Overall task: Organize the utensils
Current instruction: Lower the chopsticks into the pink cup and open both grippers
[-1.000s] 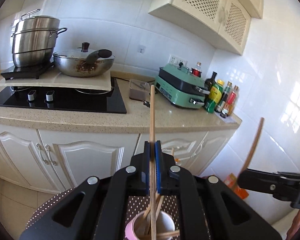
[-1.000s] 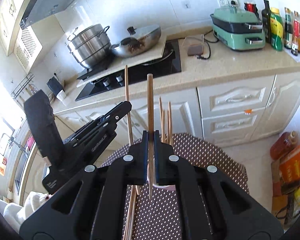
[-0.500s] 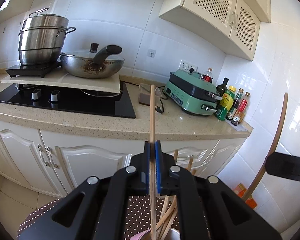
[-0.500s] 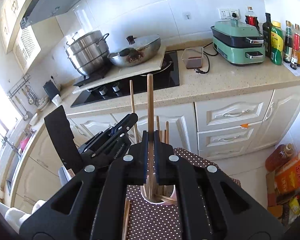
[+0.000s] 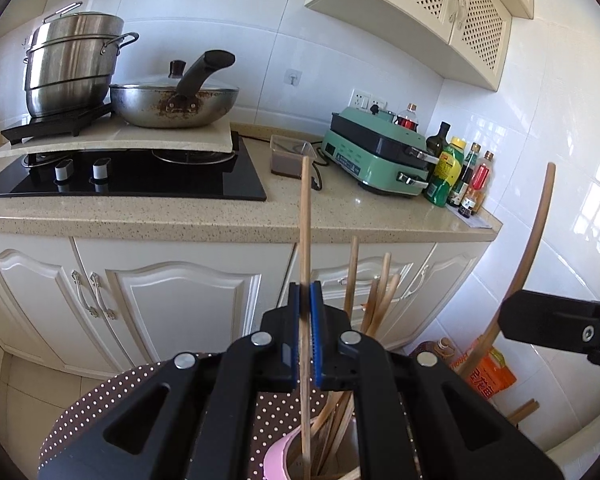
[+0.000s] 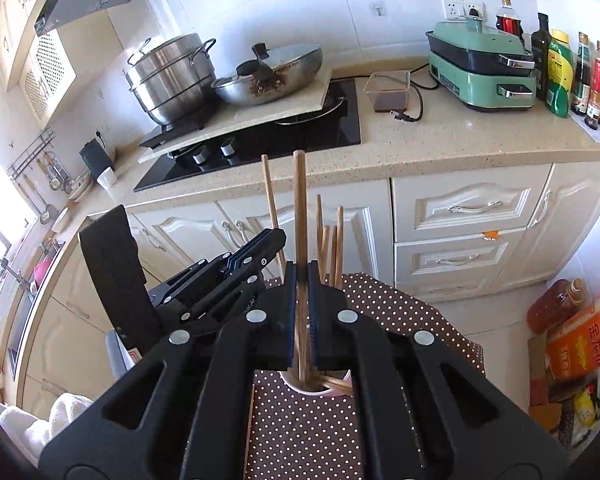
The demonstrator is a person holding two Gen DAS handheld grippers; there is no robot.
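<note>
Two hand-held grippers, each clamped on one chopstick: left hand-held gripper [image 5: 306,296] holds a pale chopstick [image 5: 305,216], right hand-held gripper [image 6: 301,276] a darker chopstick [image 6: 300,208], both upright with lower ends inside the pink-rimmed cup [image 5: 278,450] on the dotted desk [image 6: 400,308]. About five more chopsticks [image 5: 374,300] lean inside. Behind: steamer pot [image 5: 70,66], wok [image 5: 172,106], green cooker [image 5: 378,158]. Labels illegible.
</note>
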